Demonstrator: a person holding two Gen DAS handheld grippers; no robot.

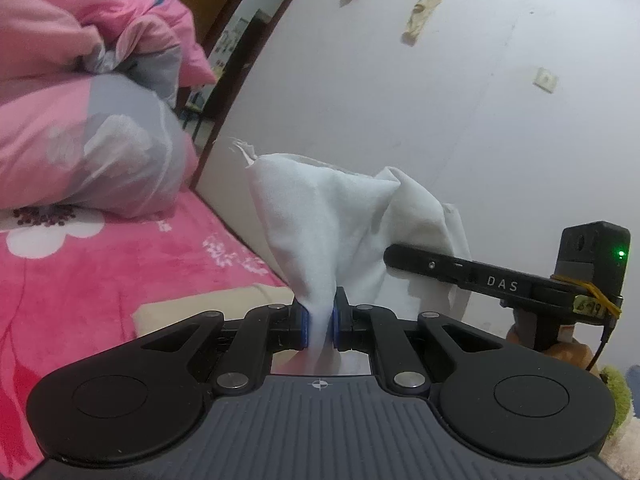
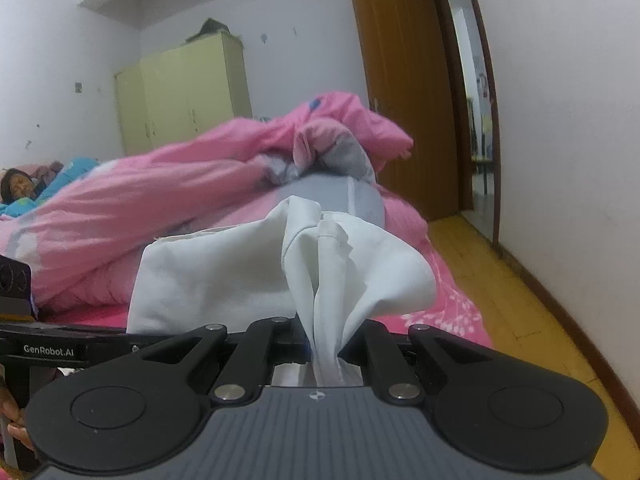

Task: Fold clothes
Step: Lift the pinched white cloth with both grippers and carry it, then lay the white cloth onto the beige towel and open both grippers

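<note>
- Two grippers, both clamped on one white garment (image 1: pixel 340 216); cloth is lifted, bunched between them above the bed
- Left gripper (image 1: pixel 319 322): blue pads (image 1: pixel 305 326) pressed together on a pinched fold; fabric rises from the jaws in a cone, w/ a frayed corner at top left
- Right gripper (image 2: pixel 325 344): fingers closed tight on a gathered seam edge; cloth fans up & out to both sides, hiding the pads
- In left wrist view the right gripper's black body sits at right edge, green light on, its tip behind the cloth; a hand holds it from below
- Pink floral bedsheet (image 1: pixel 120 272) under the garment; pink & grey duvet (image 2: pixel 160 184) heaped beyond
- Bkgd: white wall, brown door (image 2: pixel 404 92), yellow-green wardrobe (image 2: pixel 180 92), wooden floor (image 2: pixel 520 320); a person lies at far left of right wrist view
</note>
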